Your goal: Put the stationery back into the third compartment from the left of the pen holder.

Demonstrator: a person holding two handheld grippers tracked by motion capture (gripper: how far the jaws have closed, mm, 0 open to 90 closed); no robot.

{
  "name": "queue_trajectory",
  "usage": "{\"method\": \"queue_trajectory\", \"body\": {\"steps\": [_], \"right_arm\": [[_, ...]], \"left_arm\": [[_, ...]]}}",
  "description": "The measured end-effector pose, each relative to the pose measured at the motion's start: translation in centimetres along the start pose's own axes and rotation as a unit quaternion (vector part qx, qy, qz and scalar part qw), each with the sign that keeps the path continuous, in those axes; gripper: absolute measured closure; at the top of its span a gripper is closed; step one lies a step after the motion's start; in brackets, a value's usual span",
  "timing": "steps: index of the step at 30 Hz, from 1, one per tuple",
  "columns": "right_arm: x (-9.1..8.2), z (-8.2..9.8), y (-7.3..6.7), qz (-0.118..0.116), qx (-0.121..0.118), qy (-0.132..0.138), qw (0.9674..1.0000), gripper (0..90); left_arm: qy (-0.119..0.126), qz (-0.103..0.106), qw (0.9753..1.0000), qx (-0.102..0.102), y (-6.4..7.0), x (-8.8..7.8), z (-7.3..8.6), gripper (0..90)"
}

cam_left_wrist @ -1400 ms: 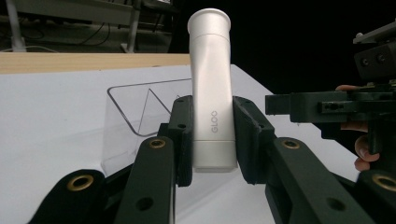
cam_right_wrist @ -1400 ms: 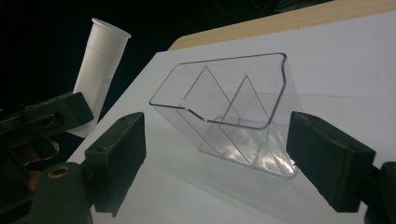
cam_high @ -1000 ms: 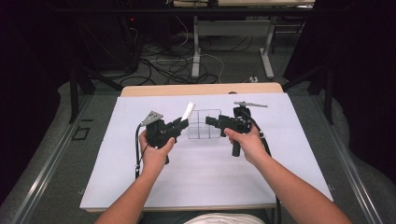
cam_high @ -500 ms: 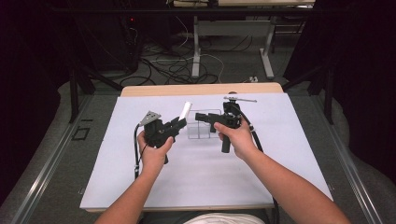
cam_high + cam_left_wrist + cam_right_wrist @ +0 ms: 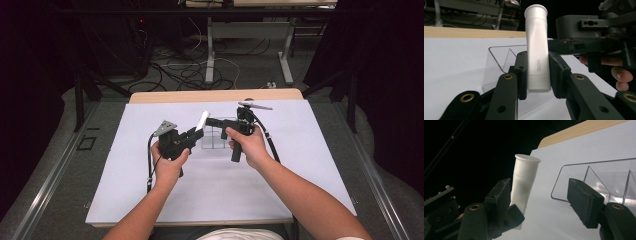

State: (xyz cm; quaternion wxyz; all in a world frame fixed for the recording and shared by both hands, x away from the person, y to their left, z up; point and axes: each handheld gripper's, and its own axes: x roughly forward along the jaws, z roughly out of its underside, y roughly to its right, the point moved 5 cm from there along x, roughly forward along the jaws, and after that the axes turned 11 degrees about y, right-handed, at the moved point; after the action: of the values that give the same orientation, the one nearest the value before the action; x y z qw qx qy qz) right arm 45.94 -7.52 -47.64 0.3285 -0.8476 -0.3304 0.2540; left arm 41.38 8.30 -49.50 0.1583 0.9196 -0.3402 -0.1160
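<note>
Left gripper (image 5: 196,134) held a white, round plastic glue stick (image 5: 537,47) tightly by its lower body, with the cap end up, above the middle of the desk, which carried a white sheet (image 5: 300,165). Right gripper (image 5: 214,121) came from the other side; its jaws stood partly apart and had just been closing, with the cap end just beside one pad but not yet pressed. I judged that the lifting was done and that the grip on the cap, probably to pull it off, was left. A clear plastic tray with dividers (image 5: 216,141) lay on the sheet below the stick, nearer the far edge of the desk. The left gripper view showed the word GLOO on the stick, and the right gripper view showed the gap between the pads (image 5: 585,202).
</note>
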Motion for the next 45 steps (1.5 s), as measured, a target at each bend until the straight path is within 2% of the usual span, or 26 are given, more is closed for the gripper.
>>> {"method": "queue_trajectory", "body": {"steps": [14, 24, 27, 30, 31, 34, 37, 40, 43, 45], "right_arm": [[0.2, 0.4, -0.1, -0.005, 0.008, -0.008, 0.9999, 47.6], [0.2, 0.6, -0.3, -0.007, 0.038, -0.011, 0.9992, 57.3], [0.1, 0.6, -0.1, -0.001, 0.037, -0.016, 0.9992, 64.4], [0.1, 0.6, -0.1, -0.002, 0.051, -0.014, 0.9986, 65.2], [0.0, 0.6, 0.0, -0.003, 0.056, -0.021, 0.9982, 65.5], [0.0, 0.6, 0.1, 0.001, 0.059, -0.023, 0.9980, 65.7], [0.0, 0.6, 0.2, 0.001, 0.059, -0.025, 0.9979, 65.8], [0.0, 0.6, 0.2, -0.002, 0.061, -0.030, 0.9977, 66.1], [0.0, 0.6, 0.2, 0.000, 0.061, -0.032, 0.9976, 66.3], [0.0, 0.6, 0.3, 0.003, 0.053, -0.029, 0.9982, 66.3]], "left_arm": [[-0.012, 0.030, 0.9995, 0.006, 2.1, 0.8, 0.8, 71.0], [-0.013, 0.039, 0.9991, 0.009, 2.6, 0.9, 0.9, 71.0], [-0.014, 0.039, 0.9991, 0.010, 2.7, 0.9, 1.0, 71.0], [-0.015, 0.040, 0.9990, 0.012, 2.7, 0.9, 1.0, 71.0], [-0.015, 0.041, 0.9990, 0.011, 2.7, 0.9, 1.0, 71.0], [-0.015, 0.042, 0.9989, 0.013, 2.7, 1.0, 1.1, 71.0], [-0.017, 0.043, 0.9989, 0.012, 2.6, 1.0, 1.1, 71.0], [-0.019, 0.044, 0.9989, -0.001, 2.7, 1.0, 1.2, 70.8], [-0.017, 0.048, 0.9987, -0.005, 2.7, 1.1, 1.1, 64.9], [-0.015, 0.047, 0.9988, -0.003, 2.7, 1.1, 1.1, 63.4]]}}
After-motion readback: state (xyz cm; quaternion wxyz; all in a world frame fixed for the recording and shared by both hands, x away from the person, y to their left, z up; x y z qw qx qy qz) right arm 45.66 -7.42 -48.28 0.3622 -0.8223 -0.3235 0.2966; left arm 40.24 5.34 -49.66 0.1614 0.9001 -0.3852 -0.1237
